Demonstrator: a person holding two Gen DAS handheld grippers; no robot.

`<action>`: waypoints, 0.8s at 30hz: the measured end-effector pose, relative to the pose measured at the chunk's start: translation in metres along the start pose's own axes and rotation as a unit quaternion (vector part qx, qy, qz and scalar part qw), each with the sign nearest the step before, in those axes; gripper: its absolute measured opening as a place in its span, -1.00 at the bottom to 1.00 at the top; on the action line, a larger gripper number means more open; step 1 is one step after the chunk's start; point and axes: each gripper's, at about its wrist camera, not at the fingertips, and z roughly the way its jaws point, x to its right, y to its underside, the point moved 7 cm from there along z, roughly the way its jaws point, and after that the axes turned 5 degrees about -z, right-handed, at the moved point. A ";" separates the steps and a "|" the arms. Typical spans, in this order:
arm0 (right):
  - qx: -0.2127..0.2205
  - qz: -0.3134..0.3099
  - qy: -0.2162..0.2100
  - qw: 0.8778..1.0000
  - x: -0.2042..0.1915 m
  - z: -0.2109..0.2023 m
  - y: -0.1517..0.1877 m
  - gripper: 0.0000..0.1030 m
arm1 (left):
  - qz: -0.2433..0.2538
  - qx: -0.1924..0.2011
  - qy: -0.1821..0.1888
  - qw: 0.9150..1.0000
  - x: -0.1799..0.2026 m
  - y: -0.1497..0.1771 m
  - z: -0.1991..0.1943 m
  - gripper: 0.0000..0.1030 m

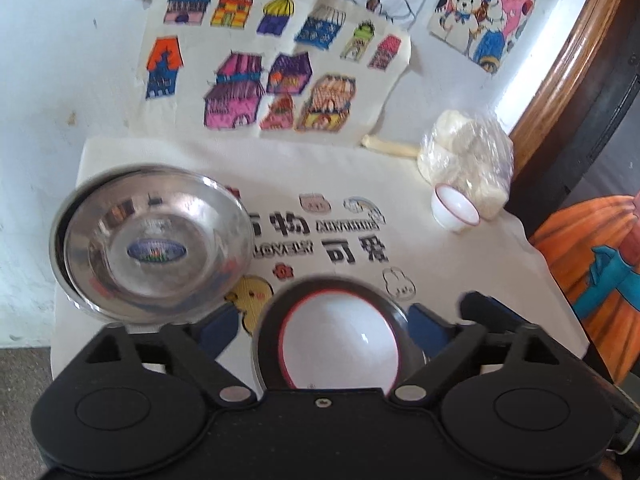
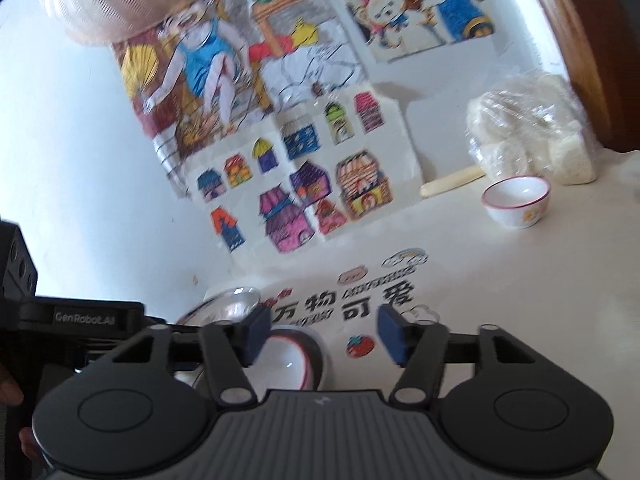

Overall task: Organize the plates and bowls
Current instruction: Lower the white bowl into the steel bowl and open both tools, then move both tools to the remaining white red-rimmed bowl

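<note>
A white bowl with a red rim [image 1: 340,344] sits nested inside a steel dish [image 1: 262,344] on the printed cloth. My left gripper [image 1: 324,330] is open, its blue pads [image 1: 218,332] standing either side of that nested pair without pressing on it. To the left lies a stack of steel bowls [image 1: 152,240], tilted. In the right wrist view my right gripper [image 2: 325,336] is open above the cloth, and the same white bowl [image 2: 292,360] lies low beside its left pad [image 2: 256,336]. A small white bowl [image 2: 516,200] stands apart at the far right.
A clear bag of white pieces [image 1: 468,160] and a pale stick [image 1: 388,146] lie behind the small bowl [image 1: 456,208]. Coloured drawings [image 1: 256,64] cover the white wall. The cloth-covered table [image 1: 540,280] ends at the right. A wooden frame [image 1: 560,60] stands beyond.
</note>
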 end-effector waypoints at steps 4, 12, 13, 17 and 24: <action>0.029 0.015 0.020 0.999 0.018 -0.009 -0.009 1.00 | 0.007 0.028 -0.014 0.999 0.003 -0.008 0.001 0.98; 0.066 0.039 0.069 0.995 0.068 -0.018 -0.028 1.00 | 0.030 0.061 -0.029 0.997 0.025 -0.026 0.013 0.98; 0.069 0.037 0.076 0.994 0.074 -0.018 -0.033 1.00 | 0.031 0.063 -0.028 0.997 0.030 -0.031 0.016 0.98; 0.092 0.027 0.110 0.989 0.107 -0.014 -0.062 1.00 | 0.033 0.086 -0.017 0.996 0.053 -0.055 0.033 0.98; 0.155 0.095 0.117 0.976 0.189 0.020 -0.099 1.00 | 0.050 0.125 -0.006 0.991 0.106 -0.109 0.088 0.98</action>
